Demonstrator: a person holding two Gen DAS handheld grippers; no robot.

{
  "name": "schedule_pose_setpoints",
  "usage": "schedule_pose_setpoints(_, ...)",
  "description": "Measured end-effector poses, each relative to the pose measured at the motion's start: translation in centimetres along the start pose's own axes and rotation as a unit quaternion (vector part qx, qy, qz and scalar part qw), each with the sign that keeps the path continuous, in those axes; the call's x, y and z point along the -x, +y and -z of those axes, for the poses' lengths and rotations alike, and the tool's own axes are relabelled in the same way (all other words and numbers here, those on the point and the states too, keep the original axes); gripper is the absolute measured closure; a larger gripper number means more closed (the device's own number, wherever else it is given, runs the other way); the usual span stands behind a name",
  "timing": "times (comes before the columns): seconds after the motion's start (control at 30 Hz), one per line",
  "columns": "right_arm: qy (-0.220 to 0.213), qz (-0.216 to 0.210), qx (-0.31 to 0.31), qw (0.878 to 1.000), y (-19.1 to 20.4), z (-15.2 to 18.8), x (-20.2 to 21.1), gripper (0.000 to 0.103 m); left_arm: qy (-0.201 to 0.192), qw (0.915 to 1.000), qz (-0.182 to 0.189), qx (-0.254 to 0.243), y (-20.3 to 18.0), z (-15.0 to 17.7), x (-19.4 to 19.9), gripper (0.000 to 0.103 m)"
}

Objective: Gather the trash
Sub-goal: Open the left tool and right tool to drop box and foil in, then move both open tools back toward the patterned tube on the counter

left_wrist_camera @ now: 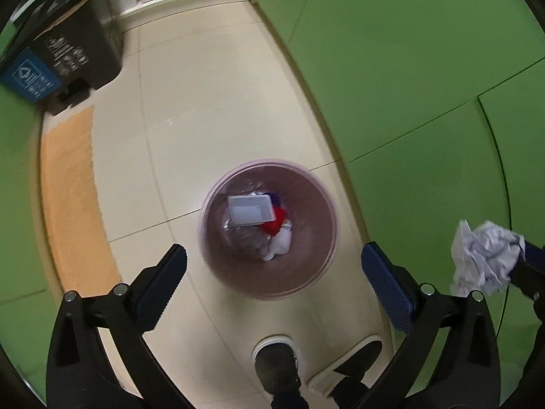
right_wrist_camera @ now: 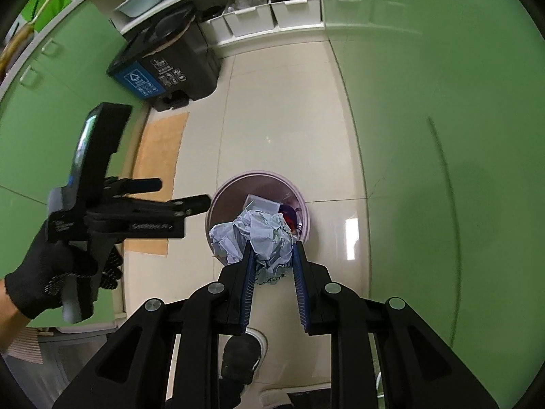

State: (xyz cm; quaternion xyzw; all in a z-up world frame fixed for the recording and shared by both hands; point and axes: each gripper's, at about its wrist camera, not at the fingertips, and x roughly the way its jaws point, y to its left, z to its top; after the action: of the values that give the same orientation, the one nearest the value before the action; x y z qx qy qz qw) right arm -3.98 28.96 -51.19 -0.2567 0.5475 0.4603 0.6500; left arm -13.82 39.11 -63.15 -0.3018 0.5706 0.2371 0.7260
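Bin contents partly hidden: one white tray (left_wrist_camera: 251, 209) atop foil, red and white scraps, perhaps wrappers. One pink bin (left_wrist_camera: 269, 228) on floor, mouth up. Right hand-held gripper (right_wrist_camera: 271, 250) clenched on one crumpled paper (right_wrist_camera: 253, 235) over bin. Left hand-held gripper (left_wrist_camera: 272, 266) released, empty.

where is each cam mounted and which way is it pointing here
Left wrist: on the open left gripper, looking steeply down at the pink waste bin; the person's shoes show.
Right wrist: on the right gripper, shut on crumpled paper, looking down; a gloved hand holds the left gripper.
Shared: bin, white tray, paper, black recycling bin, orange mat.
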Motion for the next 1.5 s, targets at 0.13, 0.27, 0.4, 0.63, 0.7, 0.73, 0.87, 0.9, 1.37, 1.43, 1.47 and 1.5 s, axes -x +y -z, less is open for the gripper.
schedule_pose_setpoints(0.13, 0.007, -0.006, 0.013, 1.000, 1.4, -1.3, -1.3, 0.082, -0.004, 0.9997, -0.023, 0.005, 1.6, 1.2, 2.1, 0.003)
schedule_pose_setpoints(0.27, 0.015, -0.012, 0.029, 0.999, 2.8, -2.5, -3.6, 0.082, -0.016, 0.9990, -0.036, 0.022, 4.4, 2.5, 3.9, 0.003)
schedule_pose_setpoints(0.4, 0.030, -0.015, 0.042, 0.999, 3.9, -3.2, -6.9, 0.082, -0.020, 0.9981, -0.043, 0.039, 7.3, 3.7, 4.6, 0.003)
schedule_pose_setpoints(0.63, 0.047, -0.009, 0.061, 0.997, 5.4, -3.7, -11.5, 0.074, -0.020, 0.9956, -0.046, 0.079, 11.9, 6.4, 4.9, 0.003)
schedule_pose_setpoints(0.7, 0.045, 0.000, 0.063, 0.997, 5.7, -3.8, -12.1, 0.049, -0.019, 0.9949, -0.046, 0.088, 12.6, 7.0, 5.0, 0.003)
schedule_pose_setpoints(0.73, 0.040, 0.006, 0.063, 0.997, 5.9, -3.8, -12.0, 0.021, -0.018, 0.9946, -0.046, 0.091, 12.8, 7.2, 5.1, 0.003)
schedule_pose_setpoints(0.87, 0.031, 0.020, 0.056, 0.998, 6.2, -4.1, -11.3, 0.006, -0.017, 0.9942, -0.042, 0.097, 13.1, 7.8, 5.7, 0.003)
schedule_pose_setpoints(0.9, 0.034, 0.020, 0.052, 0.998, 6.1, -4.1, -11.1, 0.006, -0.017, 0.9943, -0.039, 0.097, 13.0, 7.9, 6.1, 0.003)
schedule_pose_setpoints(1.37, -0.006, 0.042, 0.013, 0.999, 8.2, -5.5, 5.5, 0.006, -0.049, 0.9971, -0.002, 0.058, 6.3, 5.9, 19.9, 0.003)
schedule_pose_setpoints(1.43, -0.017, 0.044, 0.004, 0.999, 8.6, -5.7, 9.1, 0.006, -0.057, 0.9970, 0.002, 0.052, 5.1, 5.6, 22.7, 0.003)
schedule_pose_setpoints(1.47, -0.024, 0.042, -0.002, 0.999, 8.7, -5.7, 11.5, 0.006, -0.061, 0.9970, 0.004, 0.048, 4.5, 5.4, 24.1, 0.003)
schedule_pose_setpoints(1.5, -0.032, 0.042, -0.007, 0.999, 8.8, -5.7, 13.8, 0.006, -0.067, 0.9968, 0.005, 0.043, 3.7, 5.1, 25.9, 0.003)
